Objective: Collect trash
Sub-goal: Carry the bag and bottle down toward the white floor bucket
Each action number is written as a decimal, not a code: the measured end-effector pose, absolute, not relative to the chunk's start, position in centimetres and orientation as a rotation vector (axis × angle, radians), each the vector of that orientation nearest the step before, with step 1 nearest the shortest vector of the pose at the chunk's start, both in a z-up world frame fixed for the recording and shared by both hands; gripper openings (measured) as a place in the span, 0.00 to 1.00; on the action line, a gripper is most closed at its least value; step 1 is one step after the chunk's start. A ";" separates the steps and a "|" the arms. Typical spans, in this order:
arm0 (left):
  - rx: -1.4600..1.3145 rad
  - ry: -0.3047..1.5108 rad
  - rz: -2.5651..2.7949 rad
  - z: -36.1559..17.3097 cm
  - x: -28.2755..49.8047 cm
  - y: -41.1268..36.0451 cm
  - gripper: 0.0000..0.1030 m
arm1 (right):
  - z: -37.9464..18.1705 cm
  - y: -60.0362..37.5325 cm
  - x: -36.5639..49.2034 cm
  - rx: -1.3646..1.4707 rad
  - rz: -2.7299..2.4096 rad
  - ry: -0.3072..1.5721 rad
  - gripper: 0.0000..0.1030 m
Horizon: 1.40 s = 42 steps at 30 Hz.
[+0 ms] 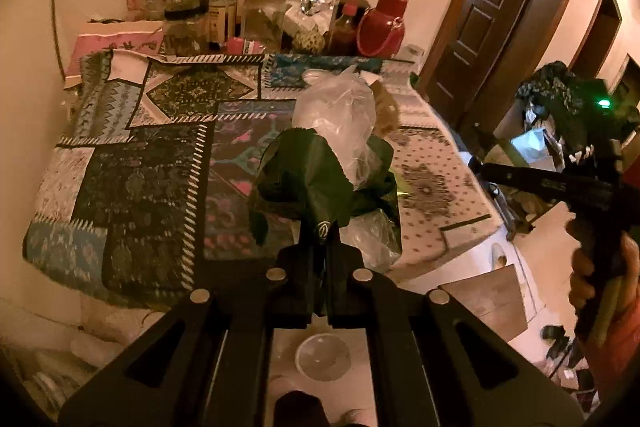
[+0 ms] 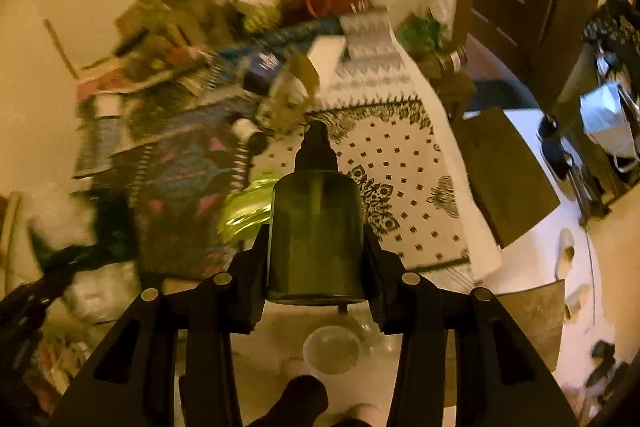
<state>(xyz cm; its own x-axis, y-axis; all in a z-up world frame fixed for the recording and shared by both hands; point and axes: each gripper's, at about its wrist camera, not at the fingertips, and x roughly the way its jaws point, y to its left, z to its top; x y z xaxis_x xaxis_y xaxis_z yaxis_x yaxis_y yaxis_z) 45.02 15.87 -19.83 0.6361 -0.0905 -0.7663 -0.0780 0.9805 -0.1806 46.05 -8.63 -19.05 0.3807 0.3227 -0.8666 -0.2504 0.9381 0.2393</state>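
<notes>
bottles (image 1: 224, 3) crowd table's (image 1: 440, 163) far end; clear bag (image 1: 340, 115) beside green bag (image 1: 304, 179)

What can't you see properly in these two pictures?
- Inside the green bag, left wrist view: its own dark folds hide the contents.
- Back-of-table clutter, right wrist view: blurred, so the items there can't be named.
- Bottle label, right wrist view: dim light, nothing readable.
- Person, left wrist view: only a hand and sleeve show, cut off by the right edge.
</notes>
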 end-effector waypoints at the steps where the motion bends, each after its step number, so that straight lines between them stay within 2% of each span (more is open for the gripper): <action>1: -0.214 0.873 -0.009 -19.4 44.1 14.9 0.03 | -18.3 -9.1 45.1 0.076 0.385 1.108 0.37; 5: -0.216 0.852 -0.001 -18.5 40.8 11.3 0.03 | -15.7 -11.5 41.0 0.087 0.456 1.058 0.37; 11: -0.253 0.878 -0.006 -19.3 35.5 6.3 0.03 | -14.9 -14.0 35.9 0.062 0.503 1.038 0.37; 16: -0.272 0.936 0.000 -21.3 33.1 4.8 0.03 | -16.7 -14.5 33.3 0.031 0.513 1.076 0.37; 21: -0.260 1.020 0.001 -25.4 32.2 4.7 0.03 | -20.8 -13.9 32.1 0.041 0.532 1.166 0.37; 28: -0.278 1.181 -0.008 -35.6 33.3 5.8 0.03 | -30.6 -11.6 31.3 0.071 0.524 1.304 0.37; 42: -0.286 1.415 -0.030 -61.7 35.8 9.0 0.03 | -53.8 -9.8 29.6 0.045 0.432 1.477 0.37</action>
<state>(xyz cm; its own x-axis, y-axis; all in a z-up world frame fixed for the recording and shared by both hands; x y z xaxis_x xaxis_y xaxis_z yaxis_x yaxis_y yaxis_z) 35.76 9.03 -61.68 0.1605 -0.1904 -0.9685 -0.1490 0.9653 -0.2144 29.58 -9.85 -53.83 0.0316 0.3077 -0.9510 -0.2531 0.9229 0.2902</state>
